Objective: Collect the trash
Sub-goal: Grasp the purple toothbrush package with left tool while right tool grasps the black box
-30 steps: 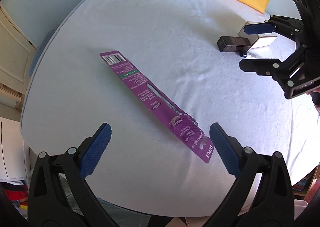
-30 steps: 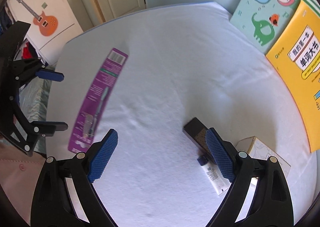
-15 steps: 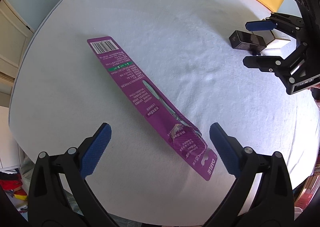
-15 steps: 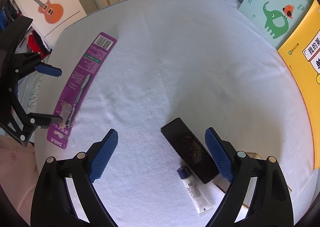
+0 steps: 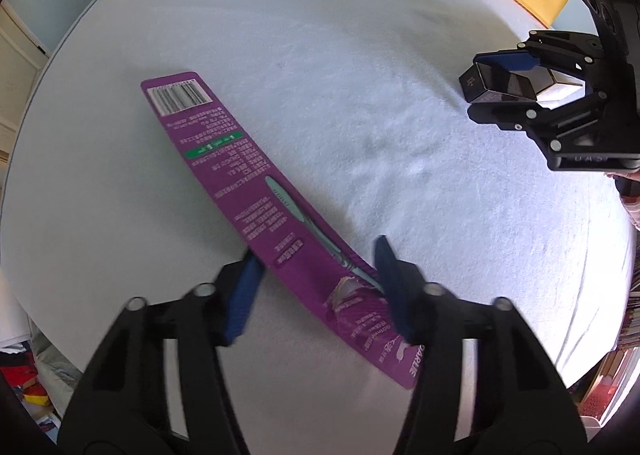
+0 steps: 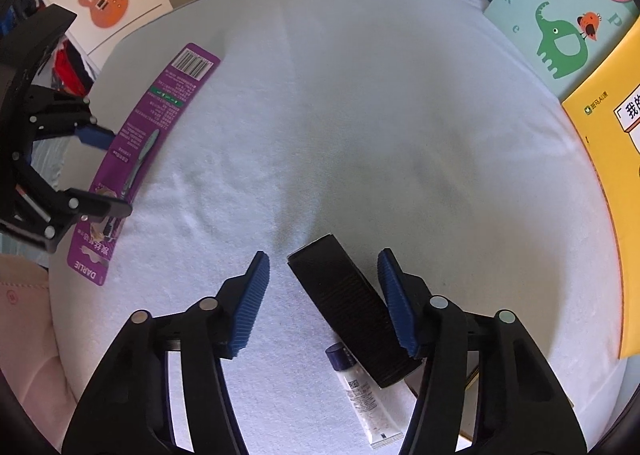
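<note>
A long purple toothbrush package lies flat and slantwise on the white bed sheet. My left gripper points down over its lower part. Its jaws are closing, and the blurred blue pads sit at the package's two long edges. The right wrist view shows the same package with the left gripper straddling it. A black box lies between the closing jaws of my right gripper. The right pad is against the box and the left pad is a little apart. In the left wrist view the black box also sits between the right gripper's fingers.
A small white tube with a dark cap lies beside the black box, and a beige carton lies behind it. A yellow book and a green elephant book lean at the bed's far side. A pink sleeve shows at the left.
Both grippers came down closer to the bed and their jaws narrowed a lot. The purple package now lies between the left pads, the black box between the right pads.
</note>
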Demonstrator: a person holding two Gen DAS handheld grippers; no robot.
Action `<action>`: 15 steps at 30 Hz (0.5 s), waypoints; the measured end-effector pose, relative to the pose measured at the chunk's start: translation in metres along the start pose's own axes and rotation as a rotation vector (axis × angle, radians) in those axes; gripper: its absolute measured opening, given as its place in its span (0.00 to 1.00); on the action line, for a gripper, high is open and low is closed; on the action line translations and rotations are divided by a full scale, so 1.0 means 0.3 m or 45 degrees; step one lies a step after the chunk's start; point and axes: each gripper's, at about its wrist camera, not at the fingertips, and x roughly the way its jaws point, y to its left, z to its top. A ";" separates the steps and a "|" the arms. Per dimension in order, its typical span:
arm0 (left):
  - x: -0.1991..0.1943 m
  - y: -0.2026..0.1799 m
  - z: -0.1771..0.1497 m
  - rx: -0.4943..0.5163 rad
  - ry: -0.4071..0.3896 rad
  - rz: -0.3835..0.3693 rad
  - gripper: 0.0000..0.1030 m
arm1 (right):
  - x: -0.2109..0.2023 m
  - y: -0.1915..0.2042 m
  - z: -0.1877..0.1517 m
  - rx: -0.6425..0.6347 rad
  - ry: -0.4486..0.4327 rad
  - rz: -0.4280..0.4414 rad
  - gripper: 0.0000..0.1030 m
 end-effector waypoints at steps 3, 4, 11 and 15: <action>0.011 0.021 0.034 0.000 -0.005 -0.006 0.44 | 0.005 -0.018 0.008 0.013 -0.007 0.000 0.41; 0.013 0.027 0.042 -0.006 -0.007 -0.008 0.41 | 0.005 -0.020 0.009 0.017 -0.010 0.002 0.41; 0.027 0.058 0.089 -0.015 -0.021 -0.008 0.23 | 0.002 -0.027 0.026 0.028 -0.026 -0.006 0.30; 0.026 0.072 0.109 -0.034 -0.027 -0.030 0.20 | -0.017 -0.024 0.027 0.033 -0.047 -0.003 0.27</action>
